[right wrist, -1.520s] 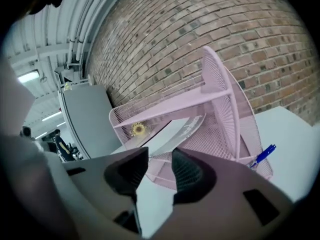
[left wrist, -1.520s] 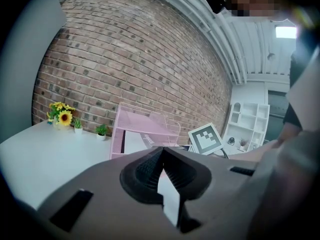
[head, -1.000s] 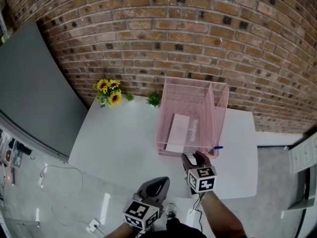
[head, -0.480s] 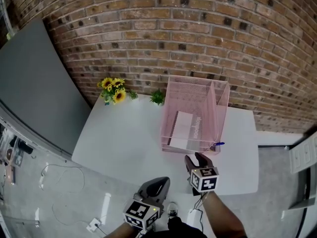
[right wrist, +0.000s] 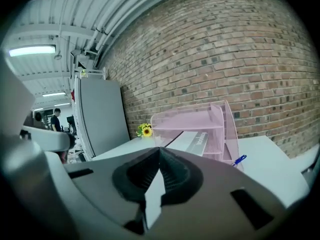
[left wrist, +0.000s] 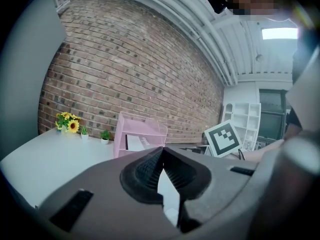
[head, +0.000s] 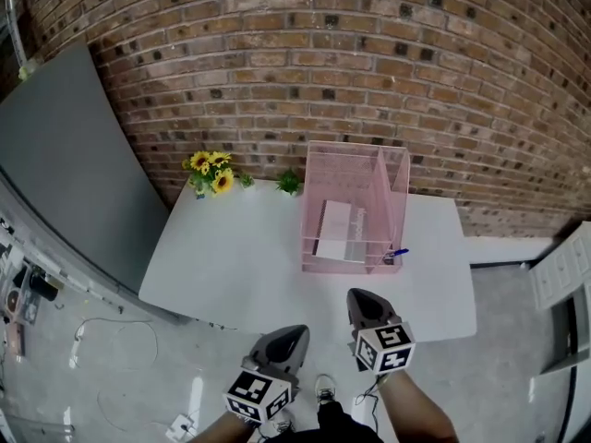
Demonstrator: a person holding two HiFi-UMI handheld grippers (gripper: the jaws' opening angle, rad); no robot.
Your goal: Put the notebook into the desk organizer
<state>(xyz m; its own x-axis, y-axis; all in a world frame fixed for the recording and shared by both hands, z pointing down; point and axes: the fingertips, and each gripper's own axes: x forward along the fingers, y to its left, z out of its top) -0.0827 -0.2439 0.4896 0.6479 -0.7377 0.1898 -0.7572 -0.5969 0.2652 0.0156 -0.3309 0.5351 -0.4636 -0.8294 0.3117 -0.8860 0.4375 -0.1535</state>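
Head view: notebook in organizer, beyond shut left tongs, just-closed empty right tongs.

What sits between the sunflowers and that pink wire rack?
A tiny green sprig beside the sunflowers, then a small green plant near the rack; the head view shows both.

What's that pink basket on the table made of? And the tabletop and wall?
The pink desk organizer looks like fine wire mesh, probably painted metal: the notebook inside shows through its walls. The table has a smooth, matte white top, perhaps laminate or painted board; no grain shows. The wall is bare reddish-brown brick with pale mortar lines.
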